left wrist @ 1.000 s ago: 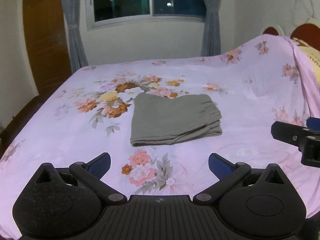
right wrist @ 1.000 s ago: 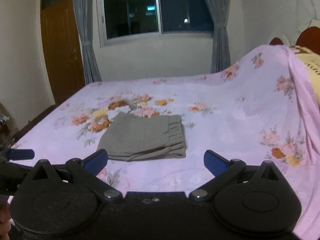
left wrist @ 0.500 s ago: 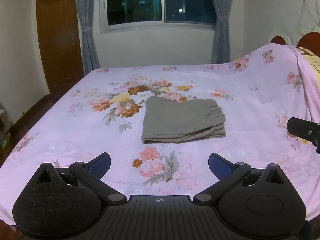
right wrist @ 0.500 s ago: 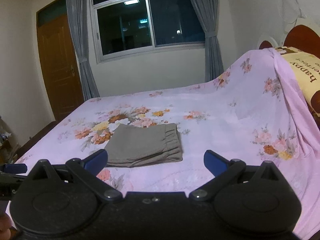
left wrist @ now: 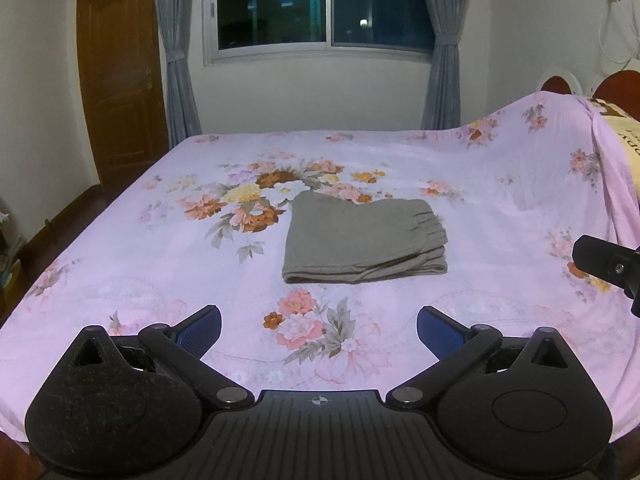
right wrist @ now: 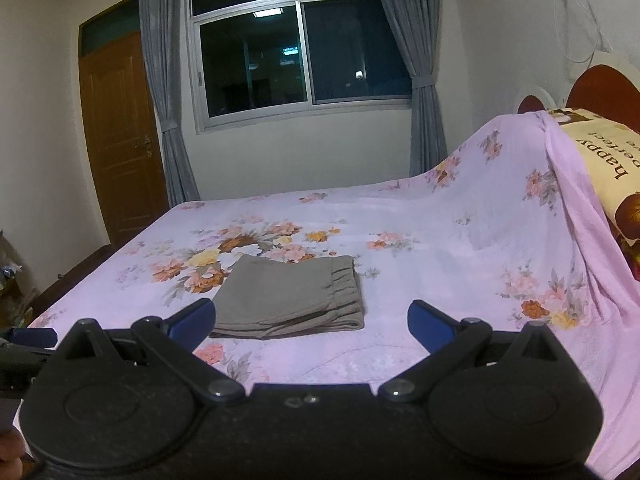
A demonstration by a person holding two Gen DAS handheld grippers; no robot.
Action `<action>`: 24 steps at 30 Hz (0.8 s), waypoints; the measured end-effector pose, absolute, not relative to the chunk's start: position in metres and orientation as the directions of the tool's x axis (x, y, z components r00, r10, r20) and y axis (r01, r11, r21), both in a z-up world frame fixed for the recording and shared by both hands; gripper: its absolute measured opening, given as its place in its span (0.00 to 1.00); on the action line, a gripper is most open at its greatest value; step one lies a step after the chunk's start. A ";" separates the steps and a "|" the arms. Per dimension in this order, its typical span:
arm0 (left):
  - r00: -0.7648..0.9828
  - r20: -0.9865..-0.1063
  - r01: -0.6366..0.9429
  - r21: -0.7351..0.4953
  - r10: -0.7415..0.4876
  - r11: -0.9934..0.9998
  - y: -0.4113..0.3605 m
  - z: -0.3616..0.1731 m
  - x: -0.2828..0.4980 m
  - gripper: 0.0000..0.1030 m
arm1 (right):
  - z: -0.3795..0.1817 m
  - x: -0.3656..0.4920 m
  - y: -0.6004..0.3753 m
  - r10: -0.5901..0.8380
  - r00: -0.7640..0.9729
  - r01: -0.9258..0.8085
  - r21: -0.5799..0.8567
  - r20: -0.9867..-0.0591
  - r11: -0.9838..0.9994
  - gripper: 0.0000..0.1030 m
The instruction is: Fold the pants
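Grey-olive pants (left wrist: 362, 243) lie folded into a compact rectangle on the floral pink bedspread (left wrist: 500, 208), waistband to the right. In the right wrist view the same folded pants (right wrist: 290, 304) sit left of centre. My left gripper (left wrist: 318, 330) is open, held back from the pants near the bed's front edge, nothing between its blue pads. My right gripper (right wrist: 311, 322) is open too, empty, well short of the pants. A black part of the right gripper (left wrist: 608, 266) shows at the right edge of the left wrist view.
The bedspread drapes over a raised headboard and a printed pillow (right wrist: 600, 168) at the right. A window (left wrist: 324, 6) with grey curtains is behind the bed, a wooden door (left wrist: 120, 80) to the left. Dark floor runs along the bed's left side.
Both grippers have drawn back and lifted away from the bed; the folded pants look smaller and farther. The pants have not moved. Both grippers stay open.
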State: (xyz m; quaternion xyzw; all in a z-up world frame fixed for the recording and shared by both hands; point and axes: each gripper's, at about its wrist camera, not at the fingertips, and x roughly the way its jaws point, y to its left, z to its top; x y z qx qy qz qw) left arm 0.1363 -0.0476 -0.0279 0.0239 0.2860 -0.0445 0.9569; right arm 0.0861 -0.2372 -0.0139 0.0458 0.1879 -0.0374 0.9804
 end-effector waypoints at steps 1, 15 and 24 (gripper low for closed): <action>0.833 -0.548 0.098 0.022 -0.070 0.995 -0.048 -0.028 0.136 1.00 | -0.014 0.085 -0.237 -0.055 0.926 0.090 0.079 -0.373 0.993 1.00; 0.844 -0.532 0.098 0.020 -0.072 0.995 -0.050 -0.025 0.125 1.00 | -0.014 0.078 -0.236 -0.048 0.929 0.087 0.091 -0.366 0.992 1.00; 0.834 -0.547 0.093 0.021 -0.066 0.995 -0.050 -0.027 0.128 1.00 | -0.015 0.079 -0.234 -0.053 0.925 0.096 0.097 -0.377 0.991 1.00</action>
